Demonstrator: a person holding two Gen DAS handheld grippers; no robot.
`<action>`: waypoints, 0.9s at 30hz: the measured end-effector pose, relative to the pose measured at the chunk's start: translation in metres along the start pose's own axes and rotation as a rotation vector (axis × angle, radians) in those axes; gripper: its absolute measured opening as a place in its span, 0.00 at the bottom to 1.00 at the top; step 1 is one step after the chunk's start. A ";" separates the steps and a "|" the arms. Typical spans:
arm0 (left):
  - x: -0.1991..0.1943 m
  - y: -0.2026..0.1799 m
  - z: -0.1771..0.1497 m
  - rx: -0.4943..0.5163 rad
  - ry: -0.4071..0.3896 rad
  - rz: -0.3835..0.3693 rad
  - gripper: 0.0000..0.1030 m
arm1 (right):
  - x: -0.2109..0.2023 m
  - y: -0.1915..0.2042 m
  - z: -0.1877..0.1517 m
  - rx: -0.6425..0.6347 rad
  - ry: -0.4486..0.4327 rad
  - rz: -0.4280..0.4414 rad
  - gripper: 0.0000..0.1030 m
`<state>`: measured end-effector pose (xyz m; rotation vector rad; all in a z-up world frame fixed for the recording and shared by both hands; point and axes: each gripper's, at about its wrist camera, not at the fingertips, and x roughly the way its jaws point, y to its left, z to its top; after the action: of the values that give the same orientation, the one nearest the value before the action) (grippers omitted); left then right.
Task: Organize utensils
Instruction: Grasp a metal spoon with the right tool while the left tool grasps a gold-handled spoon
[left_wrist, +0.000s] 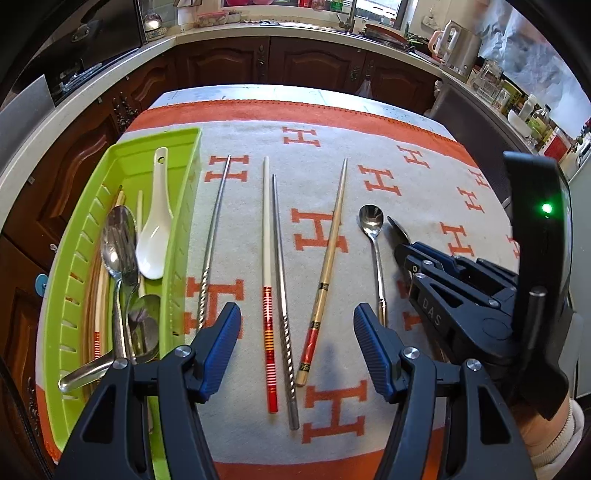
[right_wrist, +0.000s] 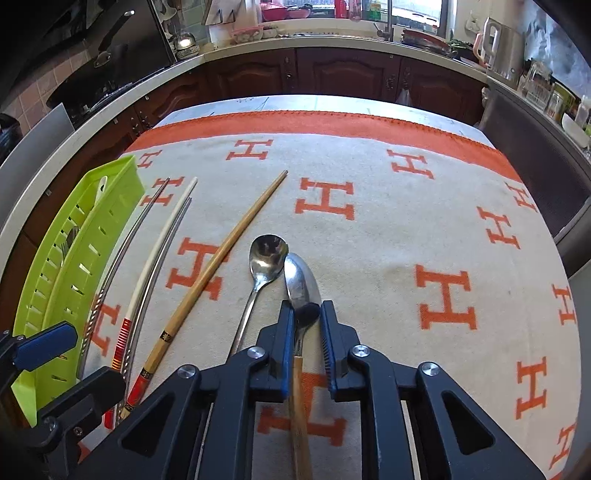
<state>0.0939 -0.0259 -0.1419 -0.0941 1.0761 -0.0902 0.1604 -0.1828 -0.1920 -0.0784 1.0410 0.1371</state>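
Observation:
A green slotted tray (left_wrist: 122, 162) at the left holds a white ceramic spoon (left_wrist: 155, 229), metal spoons (left_wrist: 118, 240) and chopsticks. On the cloth lie a twisted steel chopstick (left_wrist: 214, 229), a white-and-red chopstick (left_wrist: 266, 258), a second steel chopstick (left_wrist: 282, 295), a bamboo chopstick (left_wrist: 328, 258) and a small metal spoon (left_wrist: 373, 236). My left gripper (left_wrist: 297, 332) is open and empty above the chopstick handles. My right gripper (right_wrist: 307, 321) is closed around the neck of a wooden-handled metal spoon (right_wrist: 301, 280), which rests tilted on its edge beside the small spoon (right_wrist: 266, 254).
The orange-and-cream H-patterned cloth (right_wrist: 406, 240) covers the table; its right half holds no utensils. Dark wood cabinets and a countertop with a kettle (right_wrist: 498, 44) and jars ring the table. A dark chair back (right_wrist: 535, 166) stands at the right edge.

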 end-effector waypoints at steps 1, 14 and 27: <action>0.001 -0.001 0.002 -0.003 0.001 -0.009 0.60 | -0.001 -0.004 0.000 0.020 0.001 0.018 0.11; 0.034 -0.038 0.050 0.009 0.132 -0.198 0.37 | -0.024 -0.089 -0.023 0.349 0.027 0.261 0.03; 0.077 -0.070 0.051 0.072 0.207 -0.050 0.23 | -0.047 -0.127 -0.043 0.454 -0.019 0.330 0.03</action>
<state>0.1729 -0.1033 -0.1768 -0.0471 1.2764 -0.1868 0.1189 -0.3178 -0.1731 0.5071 1.0380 0.1961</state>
